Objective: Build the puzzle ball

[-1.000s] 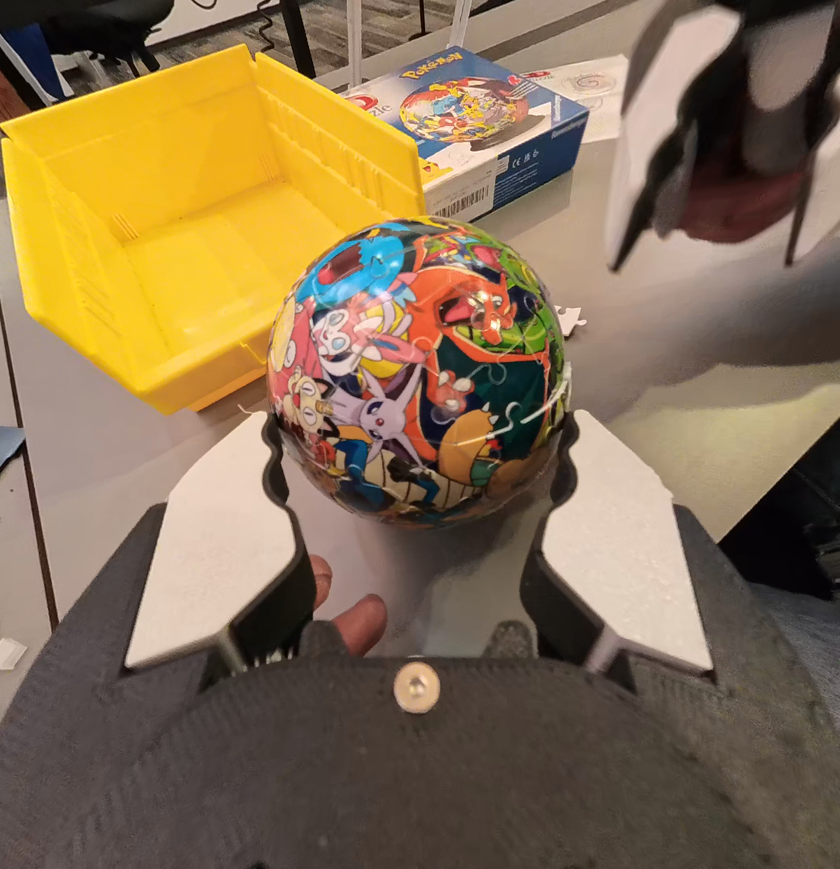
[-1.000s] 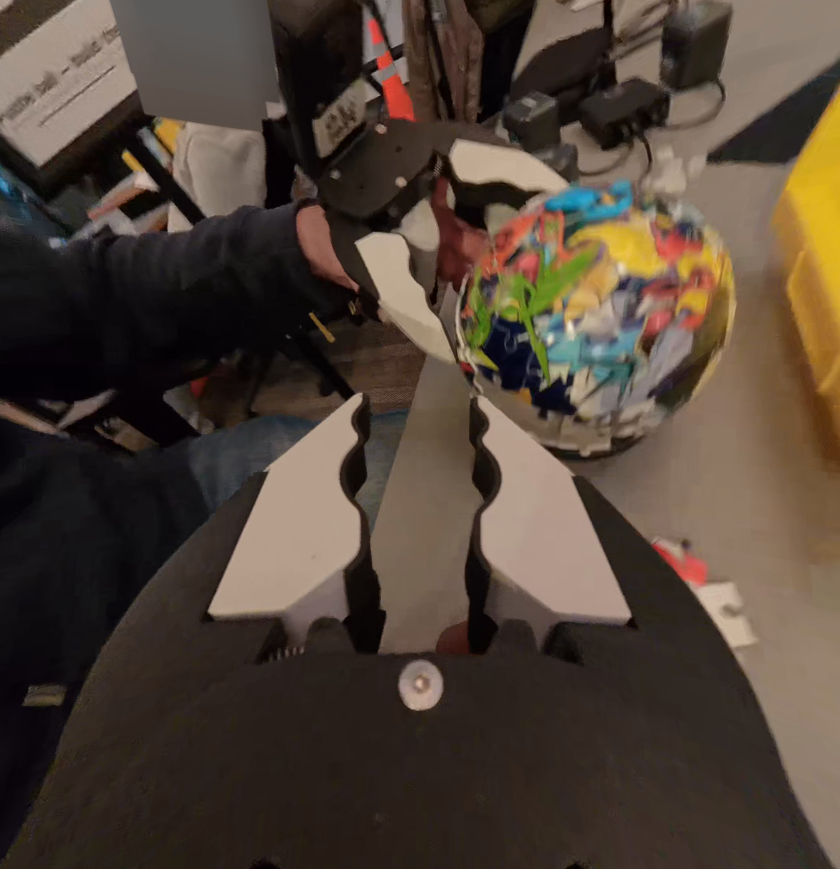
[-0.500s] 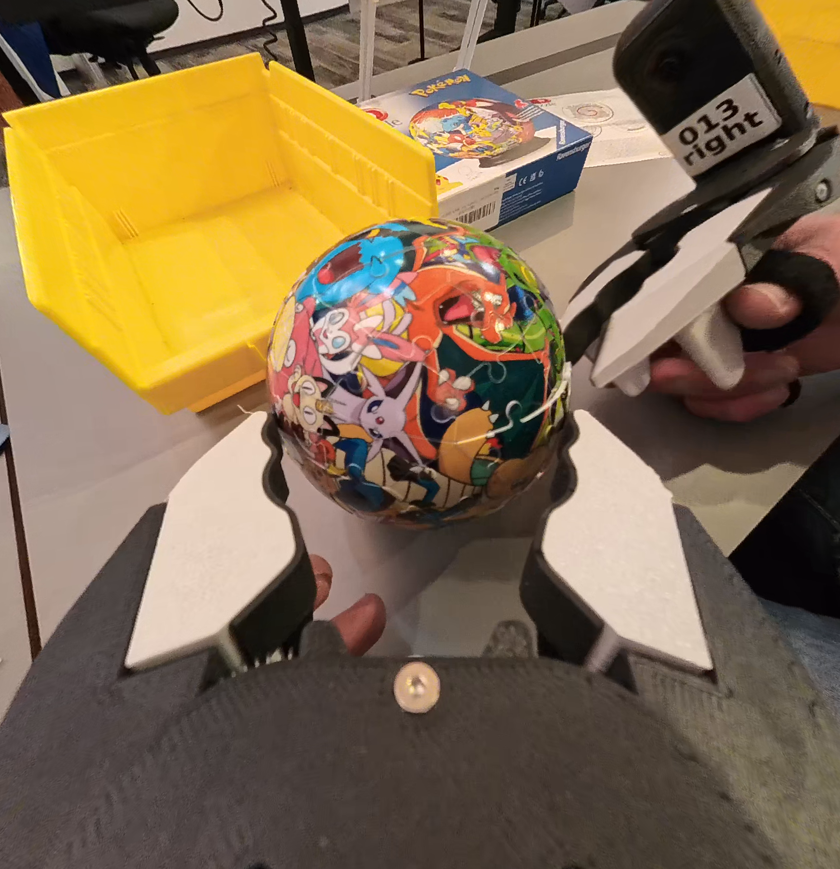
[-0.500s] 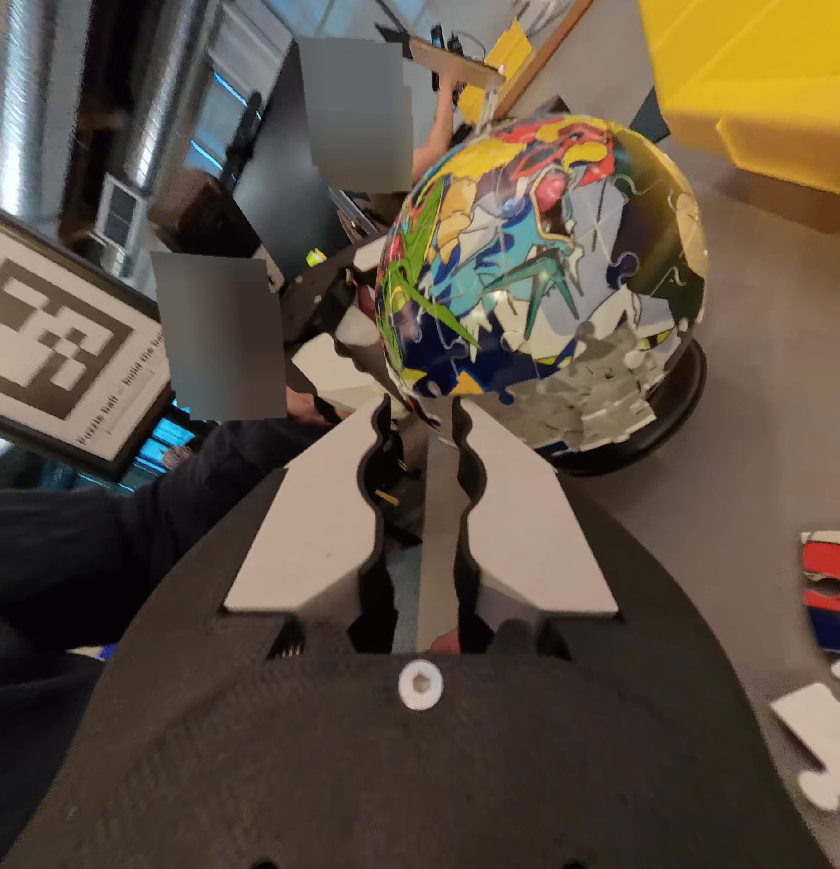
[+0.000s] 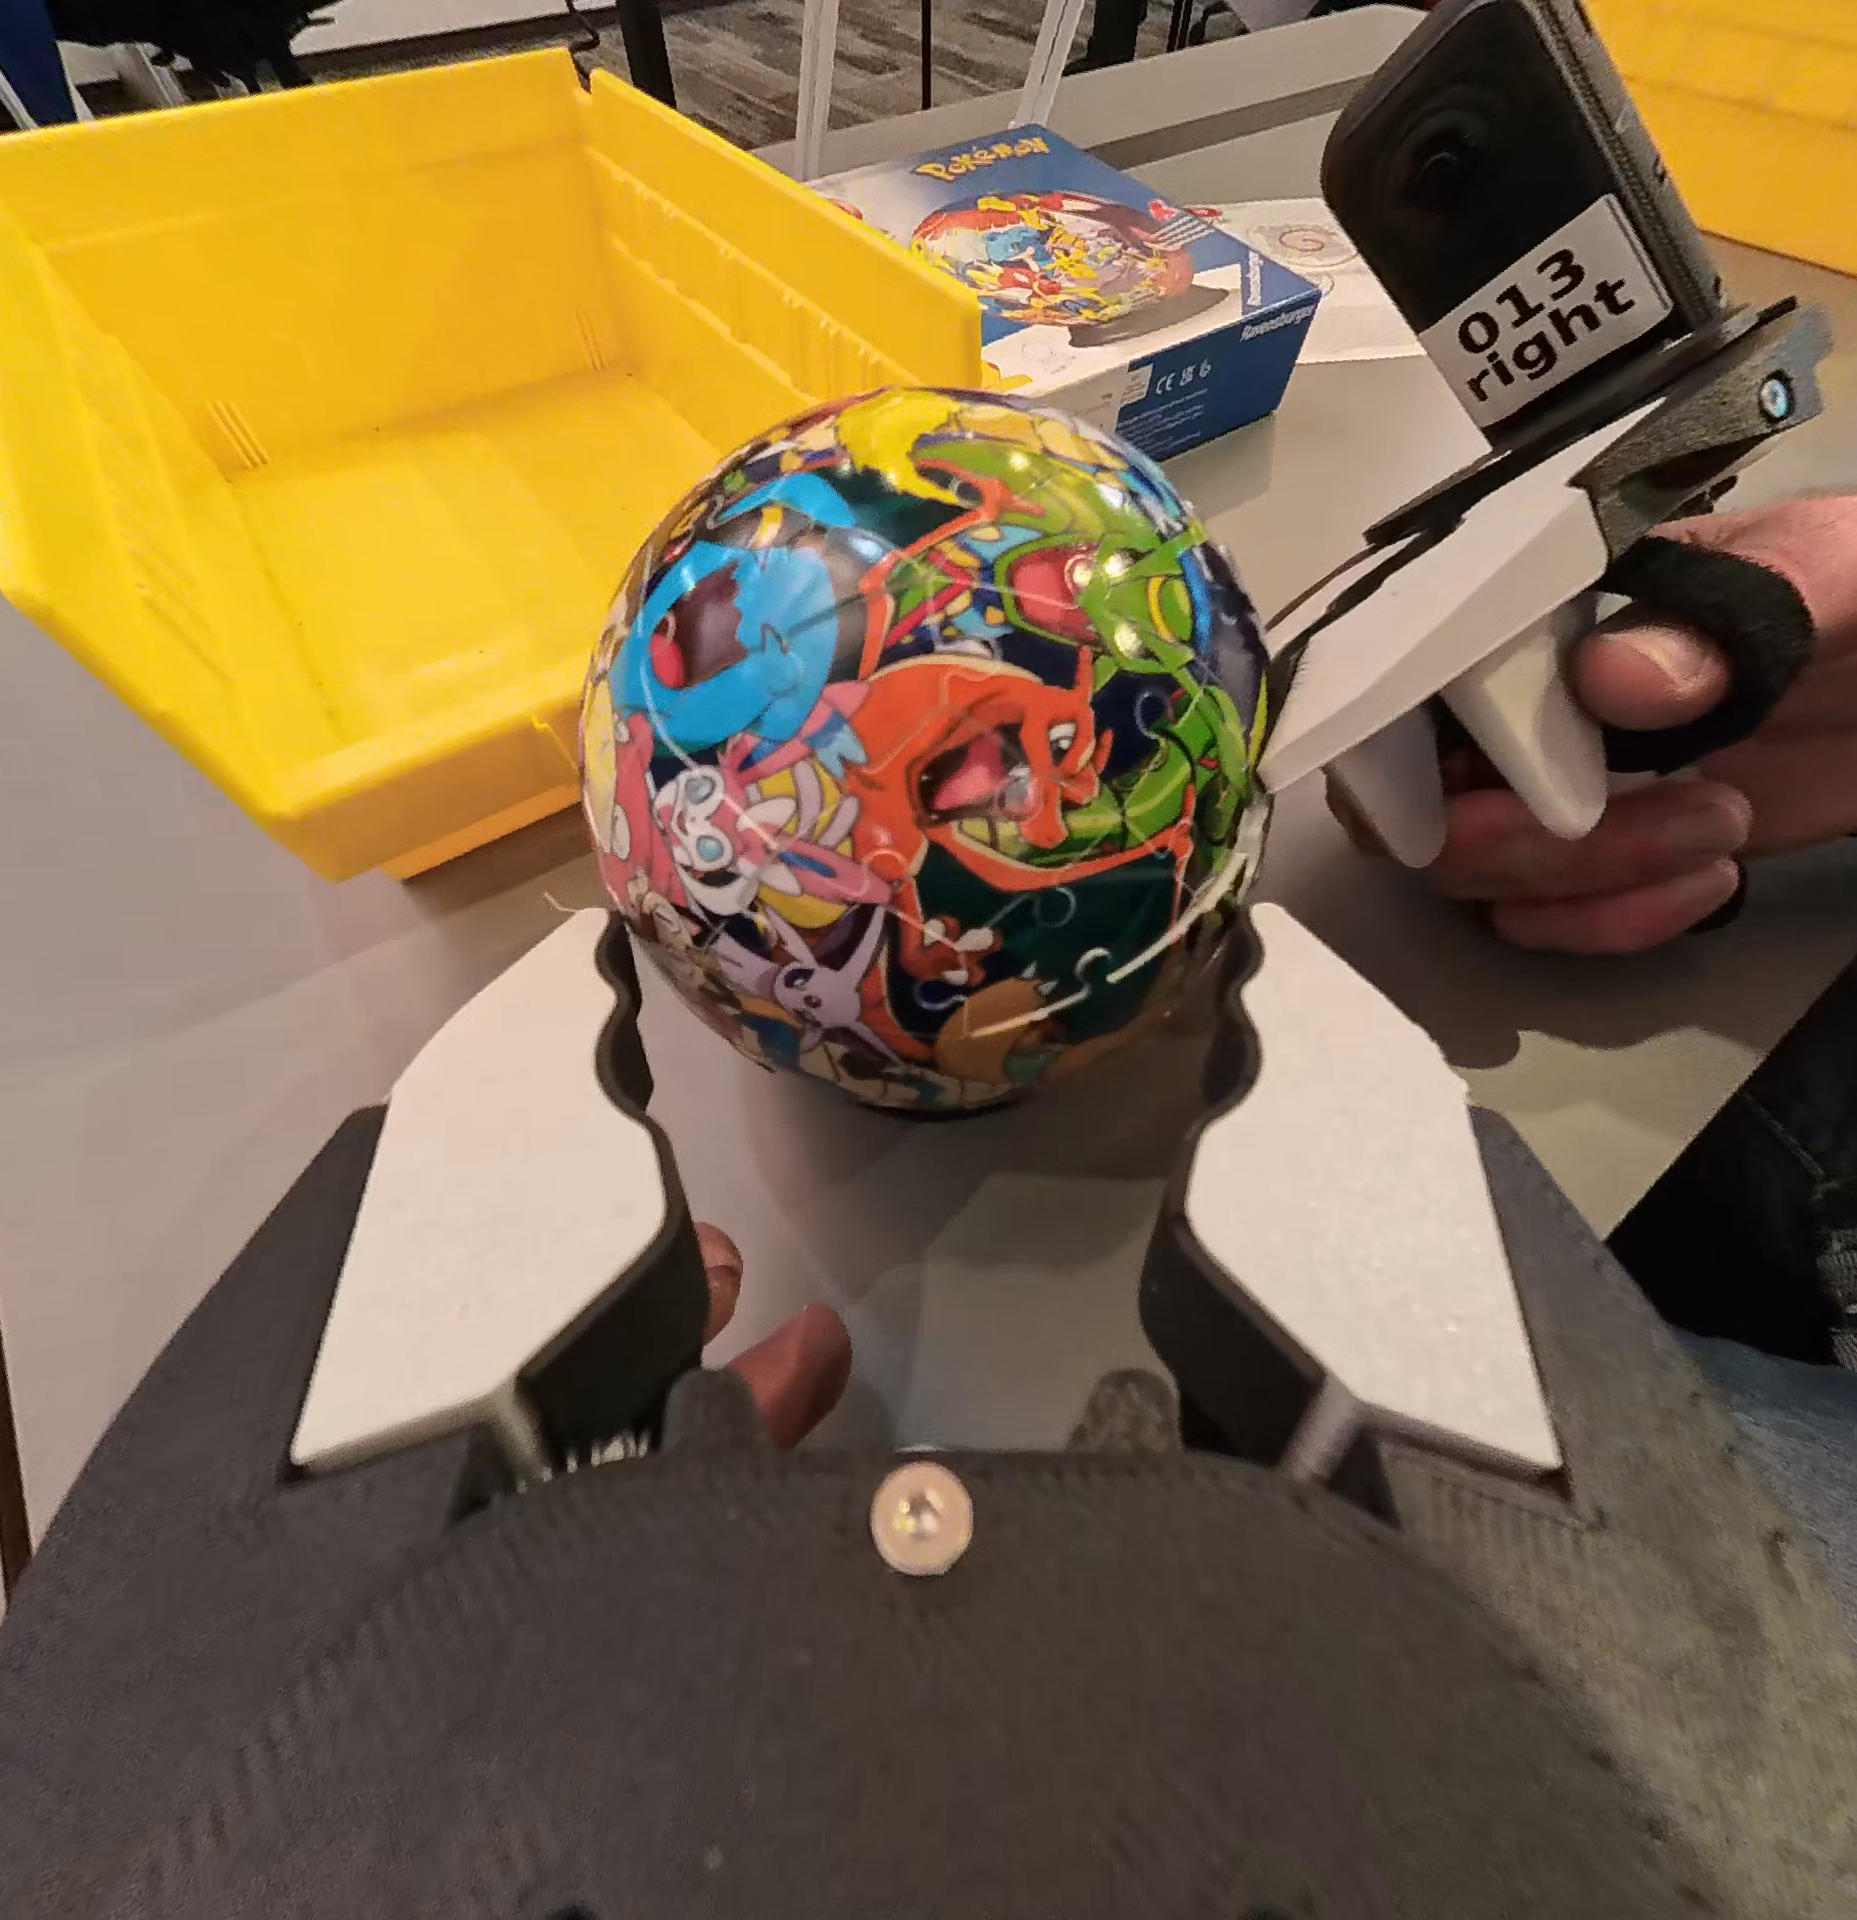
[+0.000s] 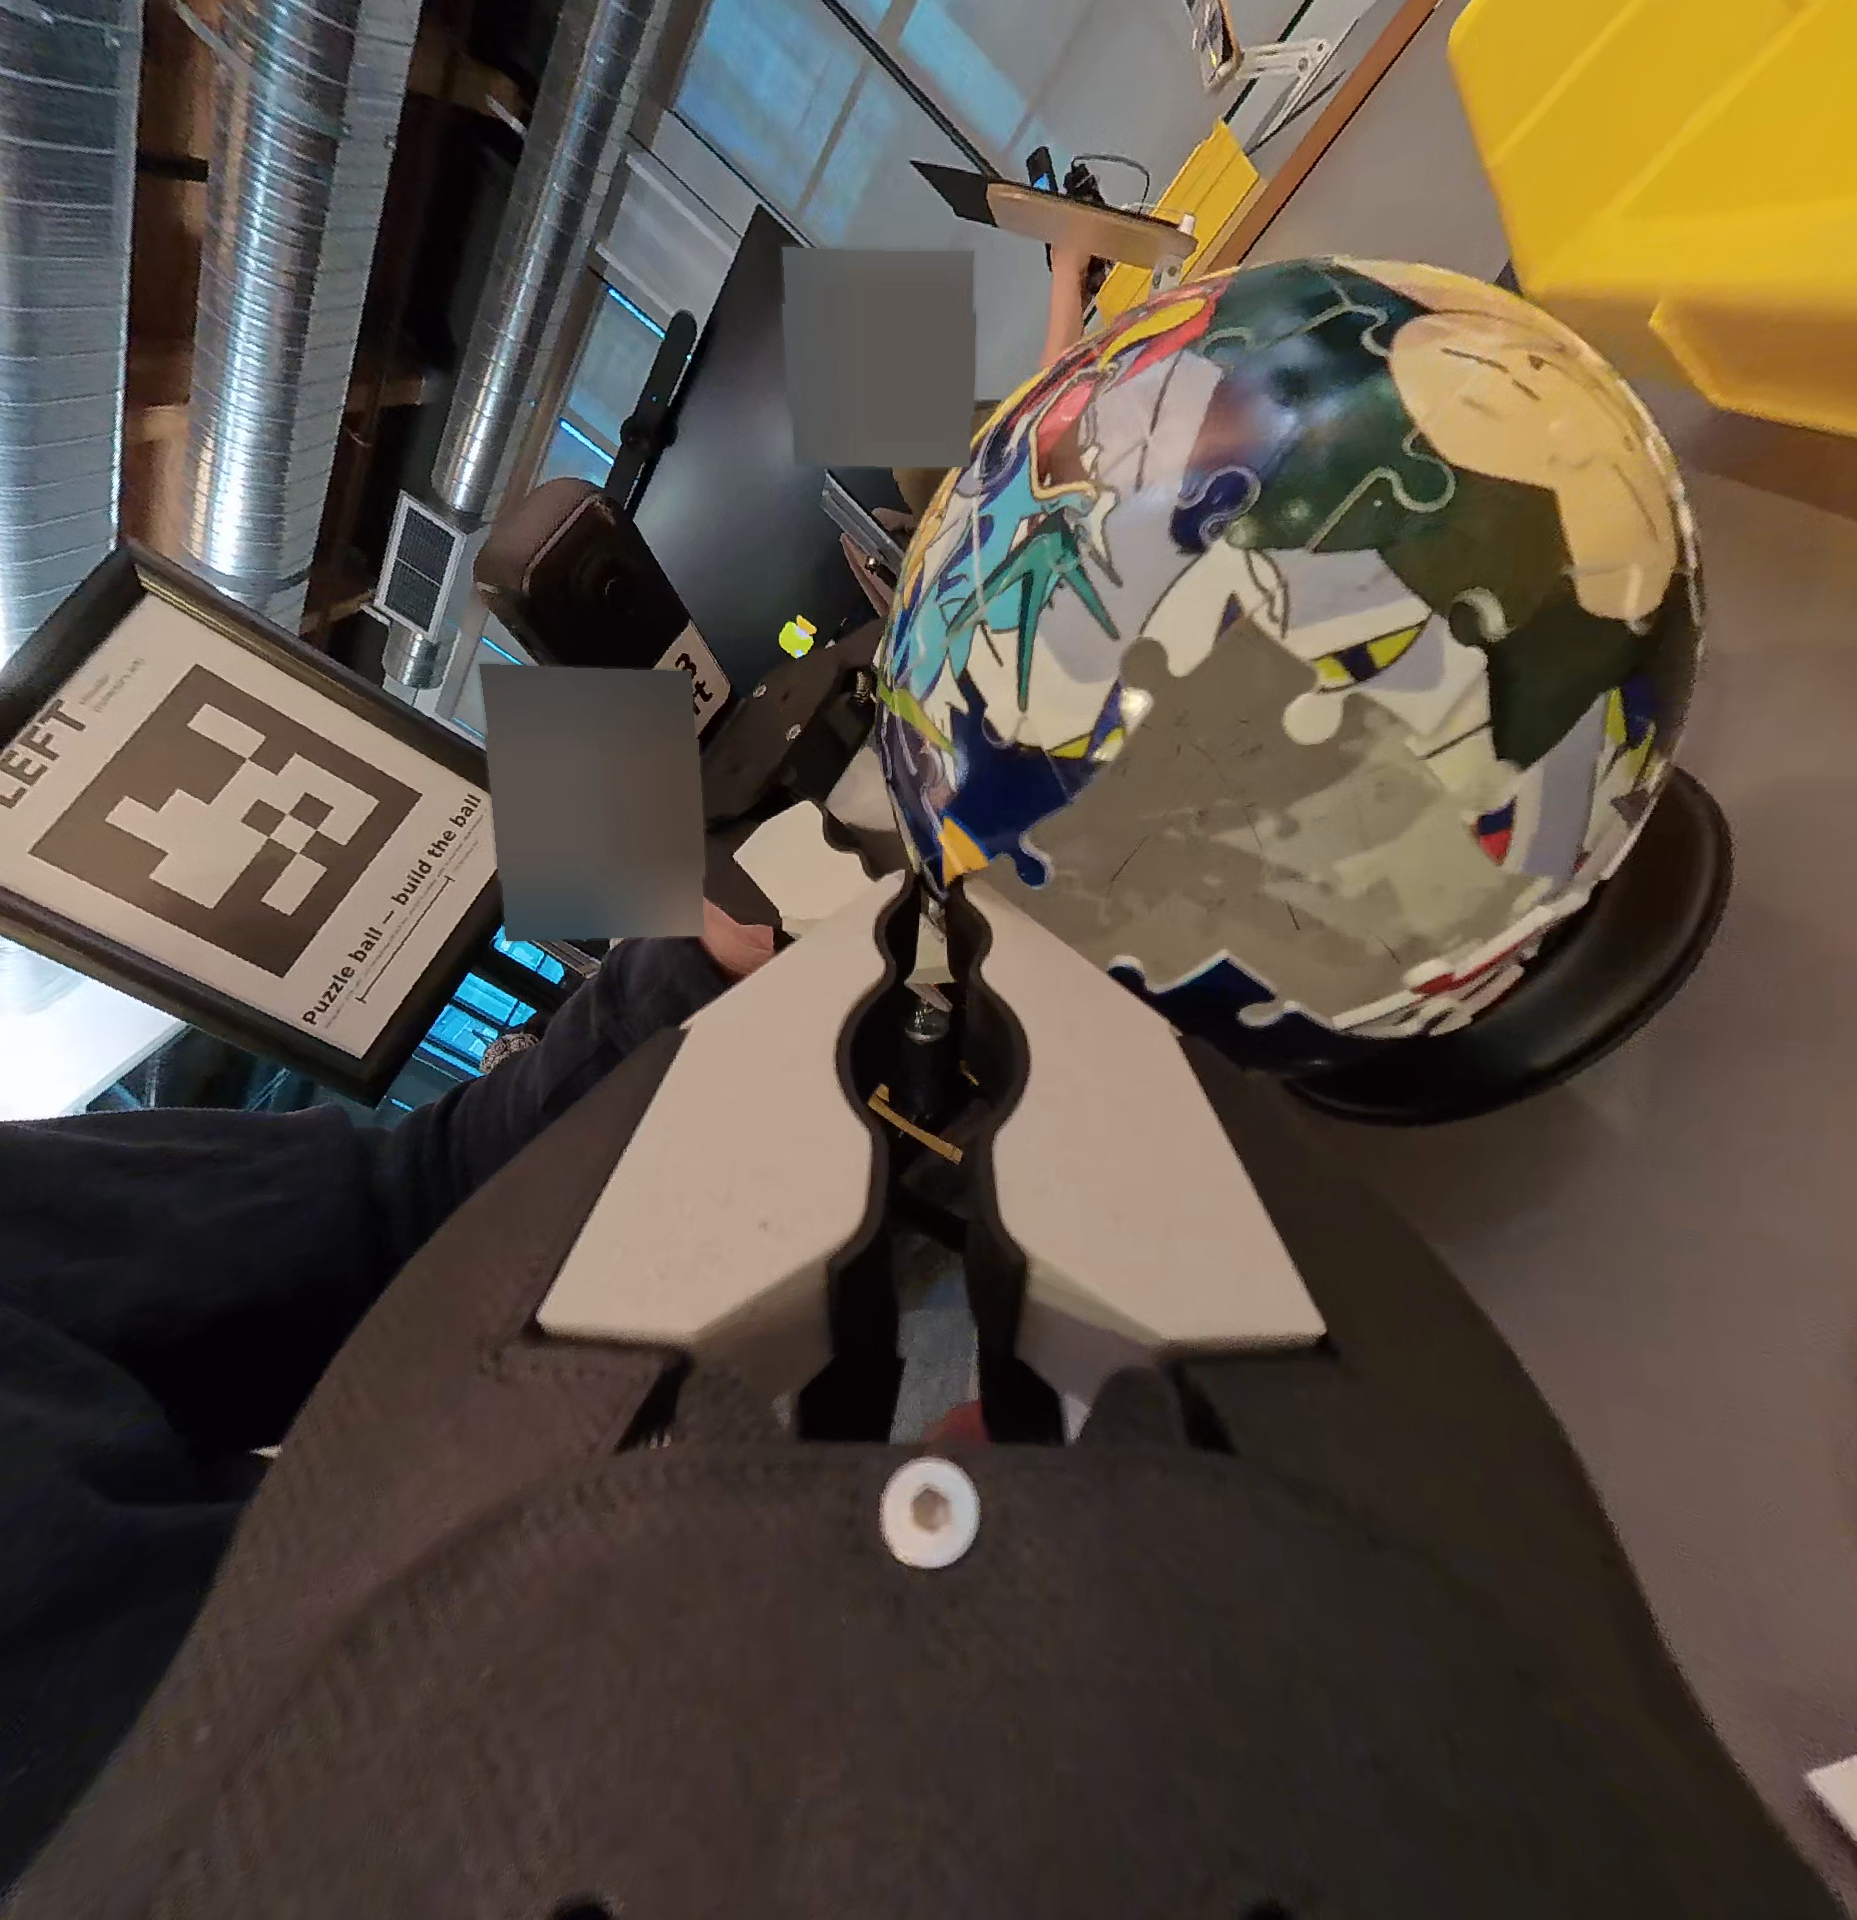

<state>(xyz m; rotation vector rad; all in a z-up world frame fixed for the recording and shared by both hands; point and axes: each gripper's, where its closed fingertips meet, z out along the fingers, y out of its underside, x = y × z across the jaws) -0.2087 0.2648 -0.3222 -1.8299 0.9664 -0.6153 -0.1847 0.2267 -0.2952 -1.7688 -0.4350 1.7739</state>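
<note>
Between spread fingers of left gripper [image 5: 924, 971]: puzzle ball [image 5: 922, 743], sides touched by fingertips, seated on black stand [image 6: 1526, 1039], gap of missing pieces showing low on one side. Right gripper [image 6: 932, 914]: clenched, tips against ball's edge. Beyond, on grey table [image 5: 155, 987]: yellow bin [image 5: 384, 416], blue puzzle box [image 5: 1132, 312].

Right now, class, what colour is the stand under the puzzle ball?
Black. The stand shows best in the right wrist view, beneath the puzzle ball.
</note>
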